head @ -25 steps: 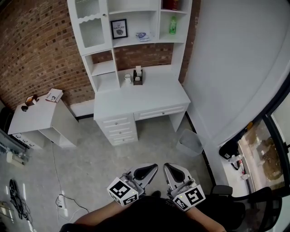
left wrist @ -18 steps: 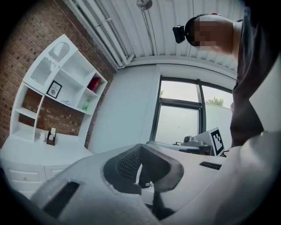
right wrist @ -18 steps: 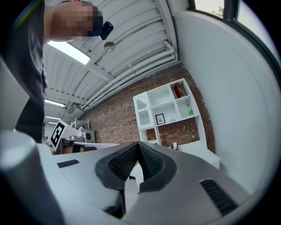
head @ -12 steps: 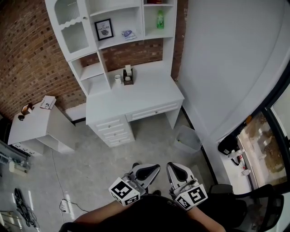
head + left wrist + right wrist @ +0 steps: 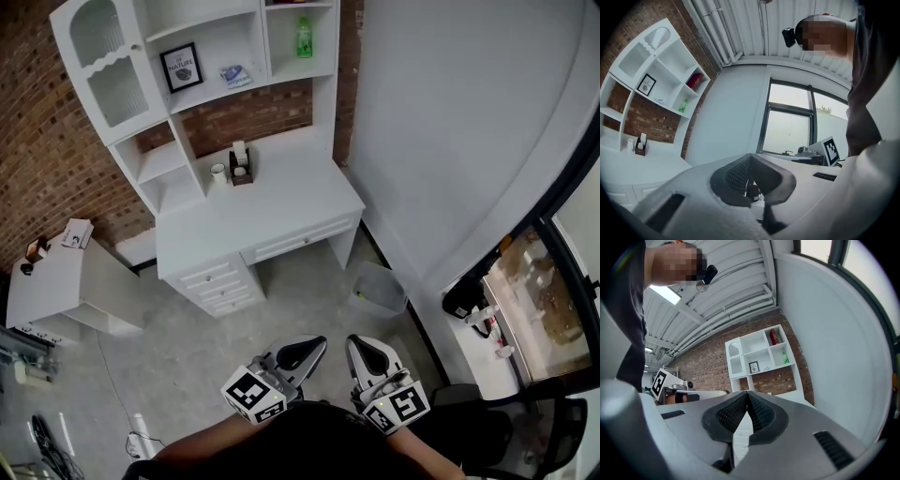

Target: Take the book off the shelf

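Well apart from the desk (image 5: 272,202), left gripper (image 5: 749,161) and right gripper (image 5: 747,398) are both closed, empty. Red book (image 5: 774,337) stands in the shelf's (image 5: 259,37) top right compartment.

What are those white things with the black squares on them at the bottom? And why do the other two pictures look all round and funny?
Those are two grabbing tools. A person holds one in each hand: the left gripper and the right gripper. The marker cubes are part of them.

The top-down picture comes from a camera on the person's head. The two round pictures come from small wide-angle cameras that ride on the grippers and look along their jaws. Both pairs of jaws are closed and hold nothing.

Farther off stands a white desk with shelves above it. The red book stands on the top shelf, just above a green bottle.
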A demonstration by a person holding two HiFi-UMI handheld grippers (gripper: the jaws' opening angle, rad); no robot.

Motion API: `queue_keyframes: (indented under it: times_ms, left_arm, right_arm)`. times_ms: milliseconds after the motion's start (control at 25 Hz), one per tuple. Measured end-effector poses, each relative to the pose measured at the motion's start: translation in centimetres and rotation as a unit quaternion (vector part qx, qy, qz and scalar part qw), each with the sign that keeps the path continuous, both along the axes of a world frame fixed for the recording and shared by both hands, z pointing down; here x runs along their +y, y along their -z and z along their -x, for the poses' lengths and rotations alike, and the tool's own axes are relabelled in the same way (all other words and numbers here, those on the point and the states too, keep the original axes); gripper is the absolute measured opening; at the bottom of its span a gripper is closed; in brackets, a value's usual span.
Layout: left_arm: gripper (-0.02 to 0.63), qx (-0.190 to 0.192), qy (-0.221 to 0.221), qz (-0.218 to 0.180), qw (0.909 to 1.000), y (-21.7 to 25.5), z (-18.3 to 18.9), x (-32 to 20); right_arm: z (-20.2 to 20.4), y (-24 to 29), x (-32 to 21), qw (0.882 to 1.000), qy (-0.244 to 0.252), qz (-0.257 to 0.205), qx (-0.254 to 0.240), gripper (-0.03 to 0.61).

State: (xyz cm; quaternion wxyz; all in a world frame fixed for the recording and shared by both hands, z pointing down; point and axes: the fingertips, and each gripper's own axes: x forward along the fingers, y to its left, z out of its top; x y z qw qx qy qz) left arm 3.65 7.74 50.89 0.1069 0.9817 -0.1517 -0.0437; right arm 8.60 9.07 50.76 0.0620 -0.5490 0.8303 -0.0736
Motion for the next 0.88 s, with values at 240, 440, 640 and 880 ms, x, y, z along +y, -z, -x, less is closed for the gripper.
queue_keyframes:
  times_ms: [240,440,640,880]
  left_arm:
    - [0.008,-0.006,0.000,-0.002,1.0000,0.0,0.4,-6.6]
    - [0.008,-0.005,0.007,-0.011,0.9999,0.6,1.9,-13.3]
    - [0.008,0.000,0.015,-0.021,0.9997,2.0,4.7,-20.7]
    - [0.008,0.006,0.029,-0.033,0.9990,3.3,8.6,-28.2]
  right_arm:
    - [0.2,-0.1,-6.6,1.000,-0.004,-0.001,-0.006,0.017]
    - [1.4,0.3,-13.6,1.000,-0.004,-0.007,-0.015,0.017]
    - [4.0,1.8,-20.8,1.000,-0.001,-0.021,-0.006,0.017]
    - [7.9,4.1,-28.5,0.999,0.014,-0.042,-0.008,0.017]
